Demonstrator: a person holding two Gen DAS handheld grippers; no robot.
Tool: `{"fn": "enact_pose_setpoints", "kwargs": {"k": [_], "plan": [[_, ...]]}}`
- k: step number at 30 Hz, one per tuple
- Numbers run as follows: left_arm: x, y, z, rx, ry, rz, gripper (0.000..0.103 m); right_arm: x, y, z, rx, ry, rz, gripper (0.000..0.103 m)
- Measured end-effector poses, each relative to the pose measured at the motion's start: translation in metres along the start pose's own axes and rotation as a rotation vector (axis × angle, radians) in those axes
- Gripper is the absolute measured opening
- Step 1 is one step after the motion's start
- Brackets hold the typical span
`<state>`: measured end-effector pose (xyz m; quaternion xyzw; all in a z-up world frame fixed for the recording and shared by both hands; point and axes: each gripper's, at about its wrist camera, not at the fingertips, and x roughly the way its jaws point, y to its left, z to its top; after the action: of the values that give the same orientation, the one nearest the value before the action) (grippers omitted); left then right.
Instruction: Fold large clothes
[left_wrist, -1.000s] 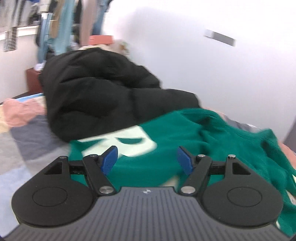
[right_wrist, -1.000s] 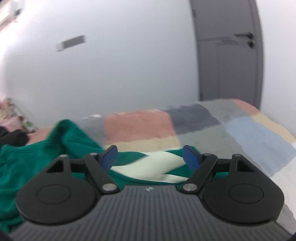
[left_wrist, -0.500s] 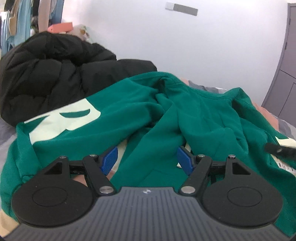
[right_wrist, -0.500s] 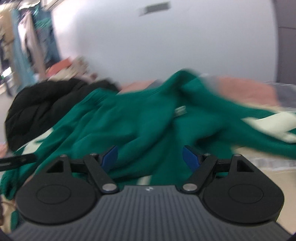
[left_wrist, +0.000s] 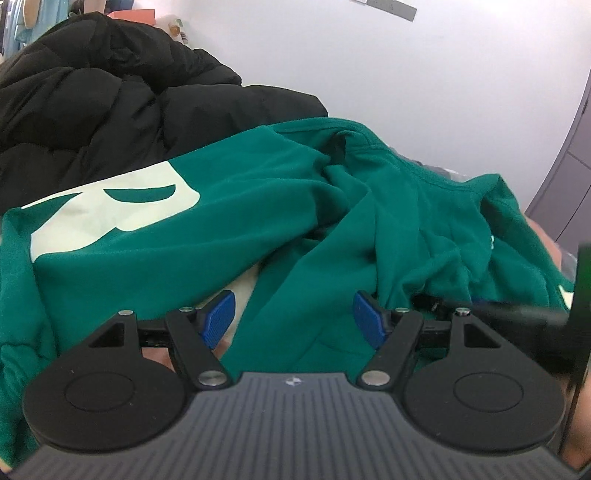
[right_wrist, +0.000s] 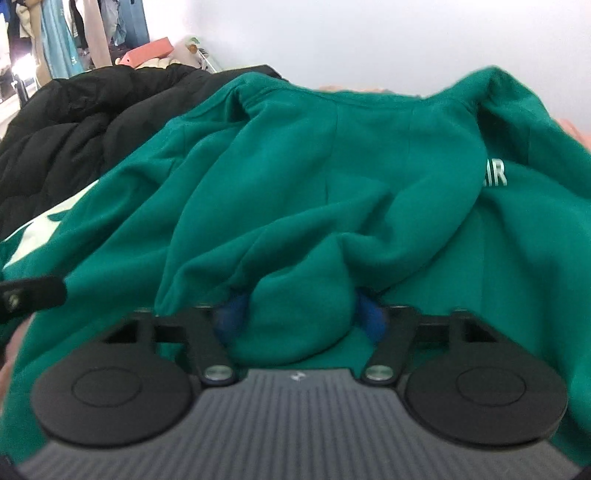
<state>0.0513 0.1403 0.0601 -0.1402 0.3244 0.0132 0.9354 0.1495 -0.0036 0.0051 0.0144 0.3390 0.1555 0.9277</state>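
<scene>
A large green sweatshirt (left_wrist: 258, 206) with cream lettering lies crumpled and fills both views; it also shows in the right wrist view (right_wrist: 314, 177). My left gripper (left_wrist: 293, 319) is open, low over a green fold, with nothing between its blue pads. My right gripper (right_wrist: 299, 314) is open with a rounded bulge of green cloth pushed between its blue pads. The right gripper's body shows at the right edge of the left wrist view (left_wrist: 546, 321). The left gripper shows at the left edge of the right wrist view (right_wrist: 29, 297).
A black puffer jacket (left_wrist: 110, 99) is heaped behind and left of the sweatshirt, also in the right wrist view (right_wrist: 74, 122). A white wall (left_wrist: 406, 66) stands behind. Hanging clothes (right_wrist: 62, 40) are at the far left. A grey door (left_wrist: 569, 158) is at the right.
Both grippers have moved in close to the green sweatshirt. The right one swung left from the patchwork bedspread and now has a fold between its open fingers.
</scene>
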Motion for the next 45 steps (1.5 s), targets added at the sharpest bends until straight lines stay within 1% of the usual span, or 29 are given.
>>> {"fn": "enact_pose_setpoints", "kwargs": {"k": [1, 3, 4, 6, 8, 10, 11, 13, 14, 16, 19, 21, 24, 26, 27, 28, 29, 30, 31, 33, 35, 39, 43, 45], "plan": [[0.000, 0.001, 0.000, -0.005, -0.005, -0.002, 0.075, 0.001, 0.000, 0.010, -0.007, -0.002, -0.001, 0.021], [0.003, 0.002, 0.001, -0.038, -0.007, -0.001, 0.075, 0.001, -0.003, 0.042, -0.029, -0.028, -0.012, 0.019], [0.007, 0.000, 0.001, -0.049, 0.004, -0.023, 0.075, 0.004, -0.005, 0.061, -0.045, -0.046, -0.021, 0.017], [0.016, -0.006, 0.000, -0.047, 0.026, -0.066, 0.075, 0.013, -0.010, 0.104, -0.061, -0.076, -0.052, 0.015], [0.023, -0.014, -0.001, -0.019, 0.014, -0.058, 0.075, 0.027, -0.017, 0.156, -0.068, -0.103, -0.093, 0.014], [0.032, -0.022, -0.002, 0.037, -0.006, -0.048, 0.075, 0.043, -0.025, 0.208, -0.068, -0.146, -0.140, 0.014], [0.038, -0.025, -0.003, 0.050, -0.008, -0.044, 0.075, 0.053, -0.028, 0.233, -0.069, -0.171, -0.171, 0.014], [0.047, -0.024, -0.003, 0.046, -0.016, -0.060, 0.075, 0.072, -0.037, 0.279, -0.056, -0.225, -0.226, 0.014], [0.052, -0.023, -0.002, 0.041, -0.017, -0.068, 0.075, 0.080, -0.041, 0.297, -0.045, -0.259, -0.242, 0.014], [0.062, -0.021, 0.002, 0.033, -0.007, -0.082, 0.075, 0.098, -0.047, 0.328, -0.050, -0.354, -0.269, 0.014], [0.075, -0.017, 0.005, 0.008, -0.024, -0.104, 0.075, 0.132, -0.060, 0.351, -0.053, -0.430, -0.288, 0.014], [0.085, -0.017, 0.006, 0.011, -0.041, -0.102, 0.075, 0.159, -0.072, 0.350, -0.031, -0.429, -0.293, 0.014], [0.093, -0.024, -0.001, 0.056, -0.080, -0.090, 0.075, 0.204, -0.093, 0.334, -0.002, -0.380, -0.300, 0.016], [0.095, -0.029, -0.005, 0.079, -0.096, -0.082, 0.075, 0.225, -0.103, 0.321, 0.044, -0.348, -0.303, 0.017], [0.096, -0.029, -0.004, 0.076, -0.094, -0.078, 0.075, 0.229, -0.107, 0.315, 0.069, -0.343, -0.303, 0.021], [0.097, -0.029, -0.003, 0.061, -0.092, -0.079, 0.075, 0.229, -0.110, 0.311, 0.088, -0.341, -0.313, 0.032], [0.099, -0.029, -0.003, 0.049, -0.092, -0.085, 0.075, 0.226, -0.114, 0.308, 0.107, -0.336, -0.320, 0.039], [0.100, -0.029, -0.003, 0.046, -0.091, -0.089, 0.075, 0.222, -0.117, 0.307, 0.120, -0.335, -0.316, 0.054], [0.100, -0.029, -0.003, 0.050, -0.090, -0.089, 0.075, 0.214, -0.120, 0.305, 0.128, -0.342, -0.301, 0.065], [0.100, -0.027, -0.003, 0.045, -0.088, -0.098, 0.075, 0.193, -0.124, 0.301, 0.136, -0.355, -0.304, 0.070], [0.098, -0.026, -0.004, 0.036, -0.081, -0.108, 0.075, 0.168, -0.126, 0.294, 0.149, -0.367, -0.298, 0.071], [0.089, -0.019, -0.002, 0.010, -0.062, -0.113, 0.075, 0.114, -0.130, 0.269, 0.159, -0.338, -0.272, 0.071], [0.072, -0.013, -0.001, -0.011, -0.056, -0.088, 0.075, 0.040, -0.126, 0.228, 0.142, -0.316, -0.231, 0.071], [0.059, -0.008, 0.000, -0.025, -0.057, -0.065, 0.075, -0.001, -0.126, 0.201, 0.146, -0.307, -0.219, 0.071]]}}
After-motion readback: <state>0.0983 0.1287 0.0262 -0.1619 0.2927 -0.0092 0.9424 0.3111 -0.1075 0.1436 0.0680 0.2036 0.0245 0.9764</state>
